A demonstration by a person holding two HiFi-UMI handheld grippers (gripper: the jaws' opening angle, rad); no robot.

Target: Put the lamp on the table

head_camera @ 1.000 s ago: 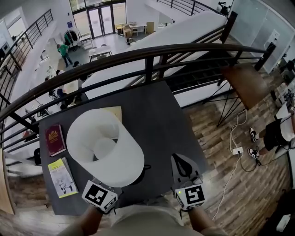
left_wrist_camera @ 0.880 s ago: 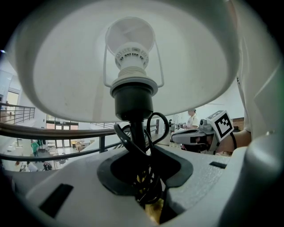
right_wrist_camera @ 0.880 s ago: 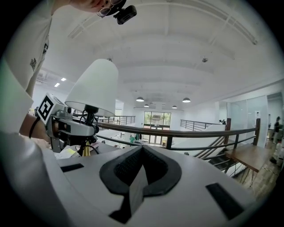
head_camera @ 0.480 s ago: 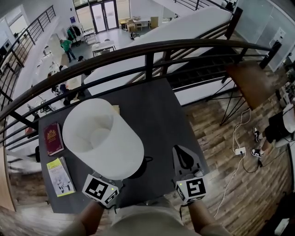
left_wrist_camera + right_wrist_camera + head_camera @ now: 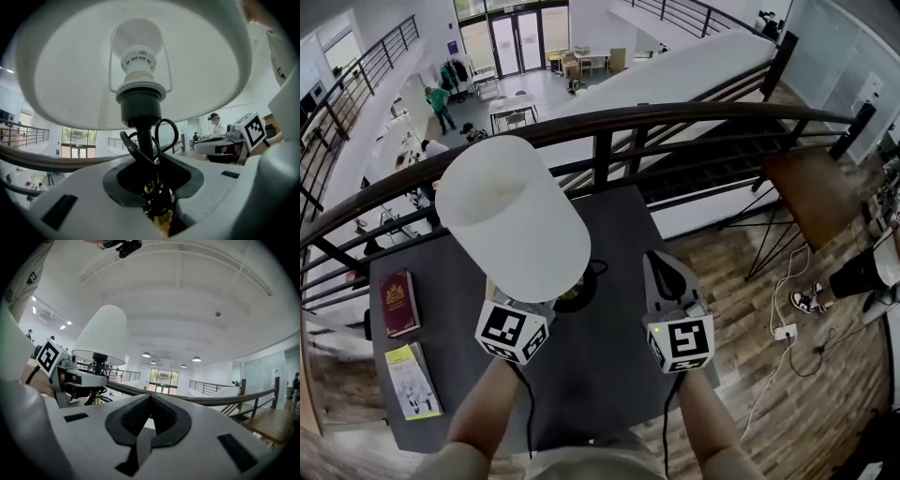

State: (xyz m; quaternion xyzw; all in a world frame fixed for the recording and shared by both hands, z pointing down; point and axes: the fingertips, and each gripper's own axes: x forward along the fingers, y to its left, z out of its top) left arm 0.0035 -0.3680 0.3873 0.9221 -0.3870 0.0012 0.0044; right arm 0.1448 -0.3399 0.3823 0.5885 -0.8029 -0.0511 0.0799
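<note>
I stand on an upper mezzanine of a large open-plan office building. A dark metal railing (image 5: 609,117) runs just beyond my dark table (image 5: 591,375). Past it I look down on a ground-floor hall with white desks (image 5: 514,105), a person in green (image 5: 441,101) and glass entrance doors (image 5: 511,42). A staircase (image 5: 712,155) descends at right. The floor (image 5: 769,394) is wood plank.

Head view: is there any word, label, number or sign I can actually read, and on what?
No text is readable.
Red book: gold emblem and print, too small to read.
Yellow booklet: print too blurred to read.
Marker cubes: black-and-white square patterns, no words.
</note>
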